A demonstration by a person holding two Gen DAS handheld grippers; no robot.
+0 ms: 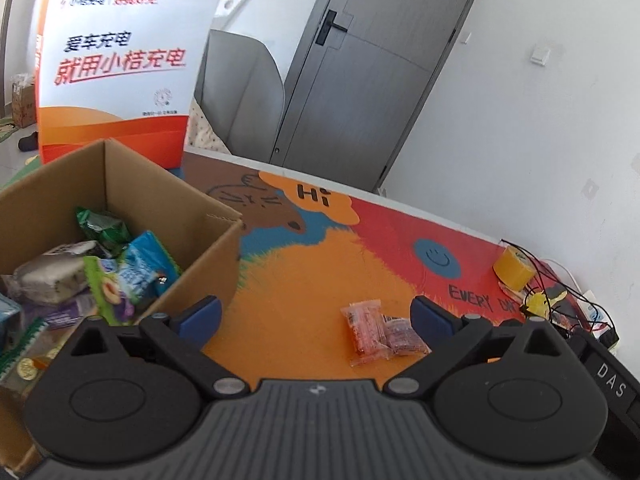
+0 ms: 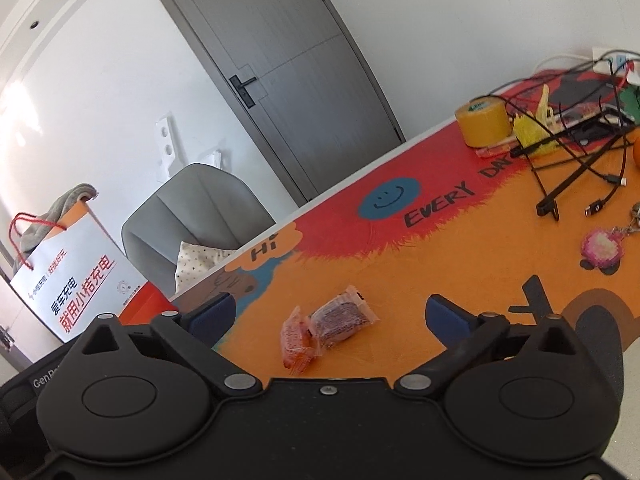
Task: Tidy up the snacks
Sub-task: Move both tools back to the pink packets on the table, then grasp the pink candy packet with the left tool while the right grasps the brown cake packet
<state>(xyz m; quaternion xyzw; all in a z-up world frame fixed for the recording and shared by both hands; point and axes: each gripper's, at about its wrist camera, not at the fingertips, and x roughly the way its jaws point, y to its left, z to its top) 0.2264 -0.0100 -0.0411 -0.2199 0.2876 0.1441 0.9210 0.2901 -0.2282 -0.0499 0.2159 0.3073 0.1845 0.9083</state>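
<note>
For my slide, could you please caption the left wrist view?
Open left gripper faces two snack packets on the mat, beside a cardboard box of snacks.

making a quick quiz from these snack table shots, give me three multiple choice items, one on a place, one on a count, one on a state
1. Where does the cardboard box stand in the left wrist view?
A. left of the left gripper
B. beside the tape roll
C. on the chair

2. How many snack packets lie loose on the mat ahead of the right gripper?
A. none
B. two
C. five

3. How do the right gripper's fingers stand?
A. clamped on a packet
B. wide apart, nothing between the pads
C. shut on a cable

Key: 1 A, the box with snacks in it fills the left of that view. 2 B, an orange packet and a darker one lie side by side. 3 B, both blue pads stand clear of the packets.
</note>
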